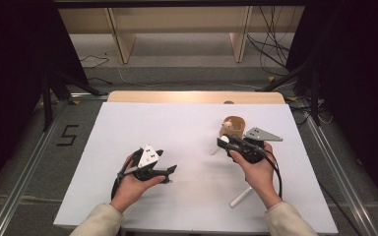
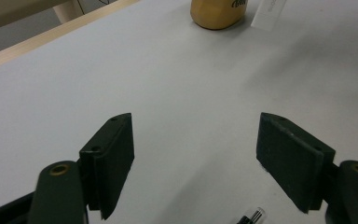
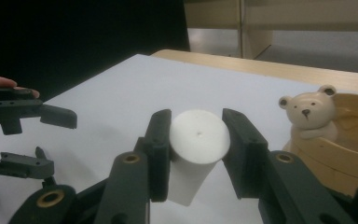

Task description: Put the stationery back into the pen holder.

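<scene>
Right hand-held gripper (image 3: 198,154) clamped on a white cone-shaped piece (image 3: 196,144) at the worktop's (image 1: 177,128) right, bear-trimmed wooden cup (image 3: 335,135) just beyond it, left hand-held gripper (image 2: 196,163) gaping, empty, near left

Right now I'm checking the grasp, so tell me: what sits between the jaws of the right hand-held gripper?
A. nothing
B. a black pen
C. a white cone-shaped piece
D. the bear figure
C: in the right gripper view the right hand-held gripper has its jaws closed on the white cone-shaped piece, while the bear figure sits apart on the rim of the wooden cup.
</scene>
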{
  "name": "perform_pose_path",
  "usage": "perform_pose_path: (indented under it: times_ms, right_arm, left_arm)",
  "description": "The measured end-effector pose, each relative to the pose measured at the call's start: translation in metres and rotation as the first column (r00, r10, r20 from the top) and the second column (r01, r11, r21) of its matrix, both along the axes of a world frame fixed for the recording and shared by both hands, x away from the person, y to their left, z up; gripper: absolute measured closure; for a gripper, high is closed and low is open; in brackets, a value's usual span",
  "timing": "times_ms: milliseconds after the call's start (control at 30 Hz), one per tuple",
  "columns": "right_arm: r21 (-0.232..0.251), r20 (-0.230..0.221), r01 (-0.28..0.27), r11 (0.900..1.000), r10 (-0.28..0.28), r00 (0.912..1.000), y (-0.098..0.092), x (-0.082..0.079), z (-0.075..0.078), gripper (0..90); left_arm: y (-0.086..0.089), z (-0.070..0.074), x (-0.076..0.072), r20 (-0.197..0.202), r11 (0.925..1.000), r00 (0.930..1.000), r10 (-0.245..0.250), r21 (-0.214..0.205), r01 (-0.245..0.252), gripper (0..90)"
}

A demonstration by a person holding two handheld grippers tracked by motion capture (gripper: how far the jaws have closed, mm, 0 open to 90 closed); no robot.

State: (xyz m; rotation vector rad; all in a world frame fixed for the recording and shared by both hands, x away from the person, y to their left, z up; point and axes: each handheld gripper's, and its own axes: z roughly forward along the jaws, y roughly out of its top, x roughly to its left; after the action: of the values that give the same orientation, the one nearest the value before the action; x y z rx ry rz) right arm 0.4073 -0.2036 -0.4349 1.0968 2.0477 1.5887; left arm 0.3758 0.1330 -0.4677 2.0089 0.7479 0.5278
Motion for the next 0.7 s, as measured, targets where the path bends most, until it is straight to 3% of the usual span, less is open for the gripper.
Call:
perform_pose_path:
  times_ms: [700]
  right_arm:
    - [-0.001, 0.009, 0.067, 0.9978, -0.067, 0.9977, -0.015, 0.007, 0.001, 64.8]
  left_arm:
    - [0.001, 0.0, 0.001, -0.005, 1.0, 1.0, 0.005, -0.002, -0.005, 27.9]
